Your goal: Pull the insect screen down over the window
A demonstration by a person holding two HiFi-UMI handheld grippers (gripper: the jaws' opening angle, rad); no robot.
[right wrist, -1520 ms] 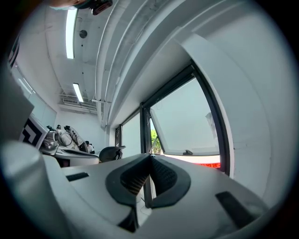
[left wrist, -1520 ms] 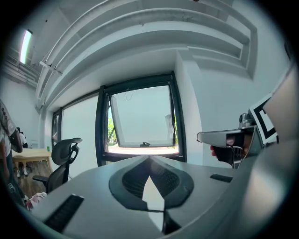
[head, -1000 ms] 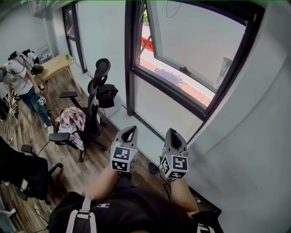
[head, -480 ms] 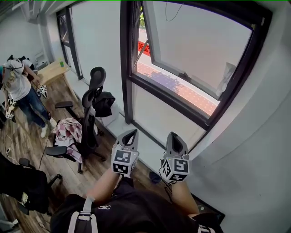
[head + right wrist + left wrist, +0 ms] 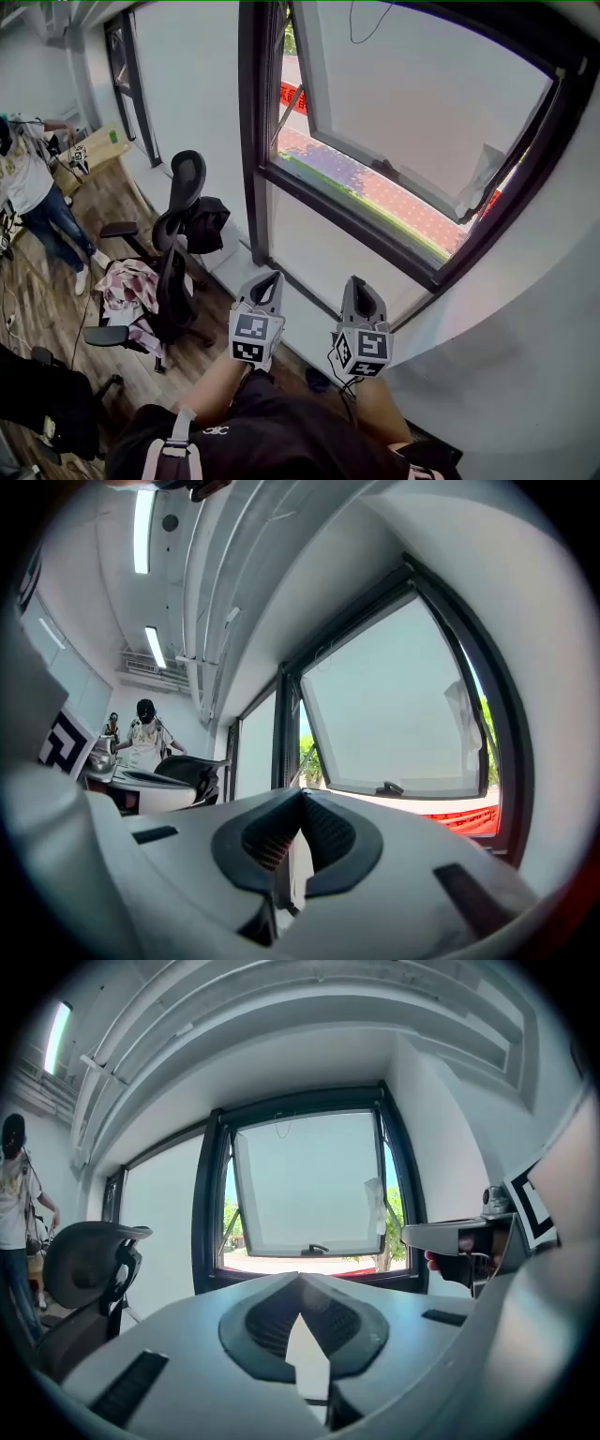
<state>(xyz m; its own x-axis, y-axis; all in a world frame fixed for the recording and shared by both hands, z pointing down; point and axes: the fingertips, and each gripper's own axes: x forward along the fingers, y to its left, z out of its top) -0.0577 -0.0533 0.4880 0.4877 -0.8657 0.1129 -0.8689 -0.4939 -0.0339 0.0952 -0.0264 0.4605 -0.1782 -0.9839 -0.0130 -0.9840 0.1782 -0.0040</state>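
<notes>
Both tongs held low, side by side before body, aimed up at window. Left tongs (image 5: 266, 279) together, empty. Right tongs (image 5: 357, 283) together, empty. Likely approach stance: nothing within reach to grip. Window (image 5: 412, 122) ahead, sash tilted outward at bottom. Screen not visible, probably rolled up at frame top. Thin cord (image 5: 353, 26) hanging there may be its pull. Chair (image 5: 176, 246) stands at left.

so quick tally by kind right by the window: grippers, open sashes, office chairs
grippers: 2 (left gripper, right gripper)
open window sash: 1
office chair: 1
total: 4
</notes>
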